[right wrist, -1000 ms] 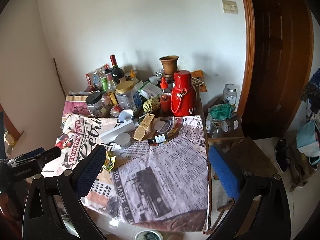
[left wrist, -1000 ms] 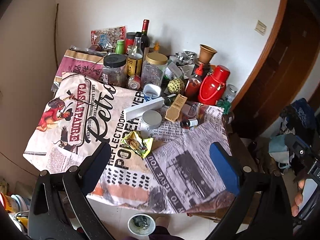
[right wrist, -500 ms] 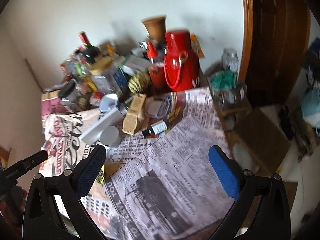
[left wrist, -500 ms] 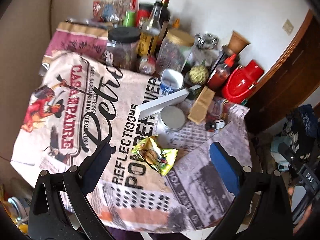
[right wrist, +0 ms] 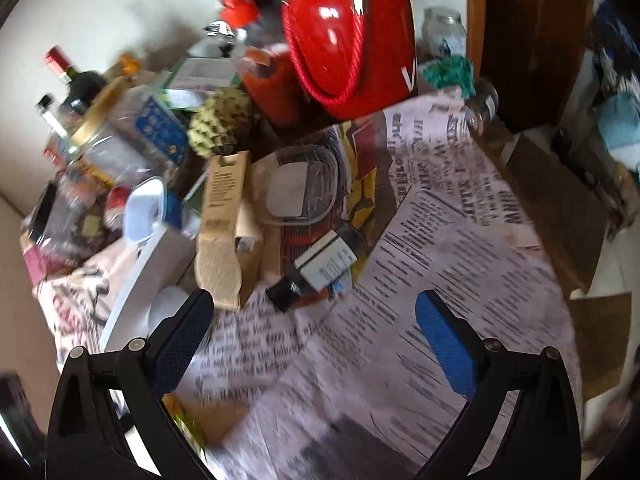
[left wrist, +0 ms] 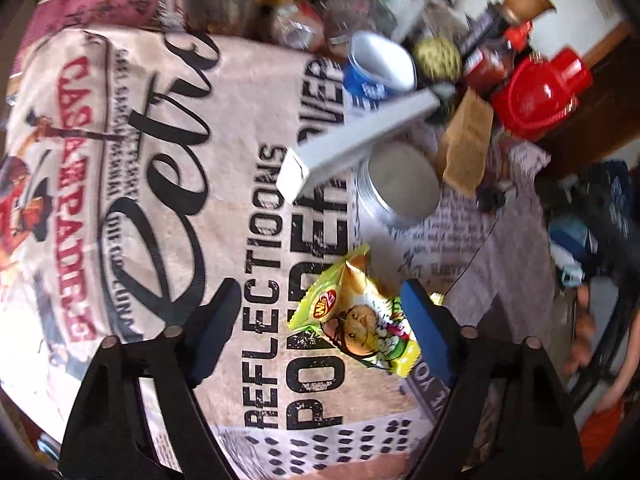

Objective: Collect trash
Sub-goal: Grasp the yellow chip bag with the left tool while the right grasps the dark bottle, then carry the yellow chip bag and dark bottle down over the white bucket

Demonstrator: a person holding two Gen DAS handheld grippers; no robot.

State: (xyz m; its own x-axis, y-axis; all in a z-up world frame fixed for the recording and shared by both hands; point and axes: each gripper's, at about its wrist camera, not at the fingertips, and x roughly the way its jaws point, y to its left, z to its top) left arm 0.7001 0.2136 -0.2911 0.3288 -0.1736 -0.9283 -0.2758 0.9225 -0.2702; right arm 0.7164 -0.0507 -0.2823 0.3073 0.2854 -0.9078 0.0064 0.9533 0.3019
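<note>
Left wrist view shows the left gripper (left wrist: 318, 326) wide open and empty, the snack wrapper (left wrist: 360, 316) lying on the tablecloth (left wrist: 160, 160) between its fingers, nearer the right one, long axis slanting lower right. The right gripper (right wrist: 316, 344), also open and empty, hangs nearer the small bottle (right wrist: 320, 266); the wrapper sits off its lower left.

**Crumpled snack wrapper on the printed cloth**

A crumpled yellow-green foil snack wrapper (left wrist: 360, 316) with a red-and-yellow logo and a cartoon face lies in the lower centre-right of the left wrist view. It is torn open at its upper end, flattened and creased, lying slantwise from upper left to lower right across the cloth's black lettering.
</note>
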